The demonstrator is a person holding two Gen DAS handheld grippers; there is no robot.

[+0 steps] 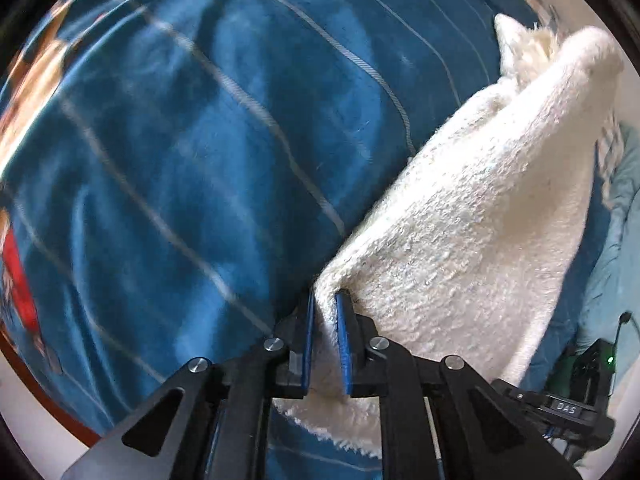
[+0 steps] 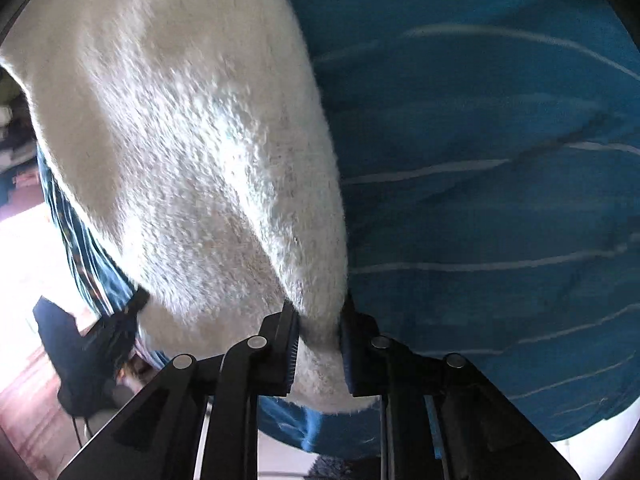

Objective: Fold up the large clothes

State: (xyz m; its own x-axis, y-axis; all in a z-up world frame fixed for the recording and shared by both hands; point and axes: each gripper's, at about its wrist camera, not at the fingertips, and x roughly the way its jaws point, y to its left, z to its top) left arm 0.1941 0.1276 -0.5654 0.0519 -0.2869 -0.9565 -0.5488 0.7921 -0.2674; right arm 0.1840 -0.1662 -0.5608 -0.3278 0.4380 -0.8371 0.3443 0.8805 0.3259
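A fluffy white garment (image 1: 472, 208) hangs stretched between both grippers above a blue striped bedspread (image 1: 192, 128). My left gripper (image 1: 325, 308) is shut on one edge of the garment; the cloth rises from its jaws up to the right. In the right wrist view my right gripper (image 2: 318, 320) is shut on another bunched edge of the white garment (image 2: 192, 140), which spreads up and to the left. The blue bedspread (image 2: 480, 160) lies beneath on the right.
The other hand-held gripper (image 1: 560, 408) shows at the lower right of the left wrist view. A dark device (image 2: 80, 352) sits over a wooden floor (image 2: 32, 400) at the left of the right wrist view. A red object (image 1: 22, 280) lies at the bed's left edge.
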